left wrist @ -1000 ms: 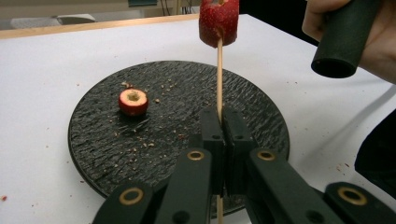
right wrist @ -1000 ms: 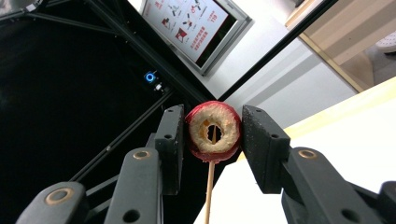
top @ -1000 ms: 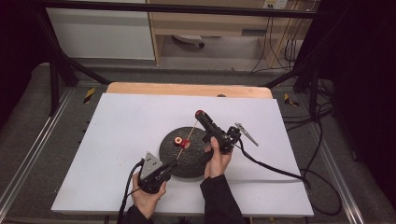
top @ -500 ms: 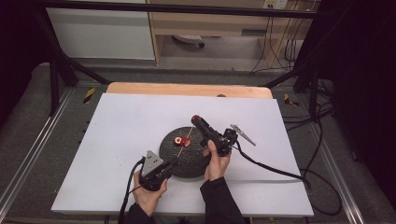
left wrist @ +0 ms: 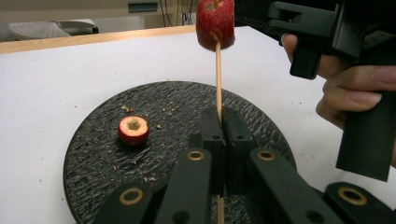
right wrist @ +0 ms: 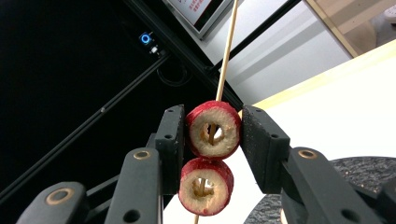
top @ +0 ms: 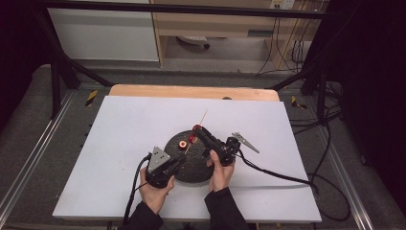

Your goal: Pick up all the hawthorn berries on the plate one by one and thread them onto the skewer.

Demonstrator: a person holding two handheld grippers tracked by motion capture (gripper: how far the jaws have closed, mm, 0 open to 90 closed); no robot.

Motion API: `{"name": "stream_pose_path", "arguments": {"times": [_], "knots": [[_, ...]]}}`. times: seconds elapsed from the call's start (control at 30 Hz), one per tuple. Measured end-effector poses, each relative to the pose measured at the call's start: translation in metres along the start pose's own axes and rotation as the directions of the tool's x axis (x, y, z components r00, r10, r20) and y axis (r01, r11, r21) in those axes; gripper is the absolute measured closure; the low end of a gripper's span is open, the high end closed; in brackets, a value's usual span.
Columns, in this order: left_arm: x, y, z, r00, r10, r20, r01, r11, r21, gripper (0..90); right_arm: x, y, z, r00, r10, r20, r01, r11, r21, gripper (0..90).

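My left gripper [left wrist: 223,114] is shut on the lower part of a thin wooden skewer [left wrist: 217,74], holding it over a round black slate plate [left wrist: 98,140]. My right gripper [right wrist: 212,130] is shut on a cored red fruit piece [right wrist: 214,145] threaded on the skewer [right wrist: 227,51]. A second cored red piece [right wrist: 203,187] sits on the stick just below it, outside the jaws. A third red piece [left wrist: 133,129] lies loose on the plate. In the high view the left gripper [top: 178,162] and right gripper [top: 197,129] meet over the plate [top: 191,171].
The plate sits on a white sheet [top: 119,139] over a wooden table [top: 191,91]. Crumbs lie scattered on the slate. Cables trail from both grippers toward the near left and right. A black frame and metal rails border the table.
The right gripper's tip has shifted slightly down the skewer toward the left gripper. The left gripper has stayed in place.
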State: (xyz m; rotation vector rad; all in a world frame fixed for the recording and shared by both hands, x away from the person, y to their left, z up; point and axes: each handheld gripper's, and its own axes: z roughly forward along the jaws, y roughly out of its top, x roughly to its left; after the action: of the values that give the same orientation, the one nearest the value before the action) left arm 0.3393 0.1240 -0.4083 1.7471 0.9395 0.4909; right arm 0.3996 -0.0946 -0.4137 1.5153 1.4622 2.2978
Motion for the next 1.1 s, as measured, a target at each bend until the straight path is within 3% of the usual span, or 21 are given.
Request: {"name": "stream_pose_path", "arguments": {"times": [0.37, 0.47, 0.53, 0.63, 0.67, 0.7, 0.73, 0.77, 0.8, 0.83, 0.87, 0.9, 0.93, 0.97, 1.0, 1.03, 1.07, 1.1], "knots": [[0.002, 0.000, 0.001, 1.0000, 0.000, 0.008, 0.000, 1.0000, 0.009, 88.4, 0.001, -0.010, -0.003, 0.9999, -0.017, 0.000, 0.017, 0.9984, 0.054, 61.0], [0.004, -0.002, 0.001, 0.9996, -0.005, 0.028, 0.005, 0.9999, 0.015, 88.4, 0.001, -0.010, -0.003, 0.9996, -0.027, 0.006, 0.027, 0.9972, 0.070, 60.0], [0.008, -0.006, -0.003, 0.9993, -0.006, 0.037, 0.005, 0.9998, 0.017, 88.4, 0.002, -0.004, -0.005, 0.9983, -0.057, 0.010, 0.056, 0.9936, 0.098, 50.9], [0.013, -0.008, -0.008, 0.9987, -0.017, 0.049, 0.016, 0.9997, 0.018, 88.4, 0.003, 0.001, -0.007, 0.9965, -0.084, 0.008, 0.082, 0.9908, 0.107, 46.7], [0.018, -0.010, -0.013, 0.9982, -0.015, 0.058, 0.013, 0.9997, 0.020, 88.4, 0.003, 0.008, -0.010, 0.9921, -0.124, 0.019, 0.120, 0.9832, 0.138, 38.4], [0.018, -0.010, -0.013, 0.9982, -0.015, 0.058, 0.013, 0.9997, 0.020, 88.4, 0.003, 0.008, -0.010, 0.9921, -0.124, 0.019, 0.120, 0.9832, 0.138, 38.4], [0.023, -0.013, -0.020, 0.9978, -0.012, 0.065, 0.011, 0.9997, 0.021, 88.4, 0.003, 0.012, -0.012, 0.9865, -0.161, 0.032, 0.153, 0.9730, 0.173, 30.4], [0.023, -0.013, -0.020, 0.9978, -0.012, 0.065, 0.011, 0.9997, 0.021, 88.3, 0.003, 0.012, -0.012, 0.9865, -0.161, 0.032, 0.153, 0.9730, 0.173, 30.4], [0.029, -0.016, -0.026, 0.9981, -0.004, 0.061, 0.002, 0.9995, 0.030, 88.4, 0.002, 0.016, -0.014, 0.9765, -0.211, 0.043, 0.197, 0.9547, 0.223, 23.8], [0.029, -0.016, -0.026, 0.9981, -0.004, 0.061, 0.002, 0.9995, 0.030, 88.4, 0.002, 0.016, -0.014, 0.9765, -0.211, 0.043, 0.197, 0.9547, 0.223, 23.8], [0.035, -0.019, -0.034, 0.9986, 0.010, 0.052, -0.012, 0.9992, 0.039, 88.4, -0.001, 0.018, -0.016, 0.9635, -0.264, 0.048, 0.241, 0.9302, 0.277, 18.3], [0.035, -0.019, -0.034, 0.9986, 0.010, 0.052, -0.012, 0.9992, 0.039, 88.3, -0.001, 0.018, -0.016, 0.9635, -0.264, 0.048, 0.241, 0.9302, 0.277, 18.3], [0.043, -0.022, -0.042, 0.9986, 0.011, 0.052, -0.014, 0.9987, 0.048, 88.3, -0.004, 0.018, -0.018, 0.9492, -0.311, 0.045, 0.278, 0.8980, 0.341, 13.8], [0.043, -0.022, -0.042, 0.9986, 0.011, 0.052, -0.014, 0.9987, 0.048, 88.3, -0.004, 0.018, -0.018, 0.9492, -0.311, 0.045, 0.278, 0.8980, 0.341, 13.8], [0.049, -0.025, -0.049, 0.9988, 0.026, 0.042, -0.028, 0.9976, 0.062, 88.3, -0.007, 0.018, -0.018, 0.9335, -0.355, 0.049, 0.308, 0.8642, 0.398, 10.1], [0.049, -0.025, -0.049, 0.9988, 0.026, 0.042, -0.028, 0.9976, 0.062, 88.3, -0.007, 0.018, -0.018, 0.9335, -0.355, 0.049, 0.308, 0.8642, 0.398, 10.1], [0.056, -0.027, -0.057, 0.9990, 0.028, 0.035, -0.030, 0.9969, 0.073, 88.3, -0.009, 0.018, -0.017, 0.9184, -0.393, 0.044, 0.333, 0.8291, 0.449, 9.1], [0.056, -0.027, -0.057, 0.9990, 0.028, 0.035, -0.030, 0.9969, 0.073, 88.3, -0.010, 0.018, -0.017, 0.9123, -0.408, 0.039, 0.343, 0.8124, 0.471, 9.1]]}}
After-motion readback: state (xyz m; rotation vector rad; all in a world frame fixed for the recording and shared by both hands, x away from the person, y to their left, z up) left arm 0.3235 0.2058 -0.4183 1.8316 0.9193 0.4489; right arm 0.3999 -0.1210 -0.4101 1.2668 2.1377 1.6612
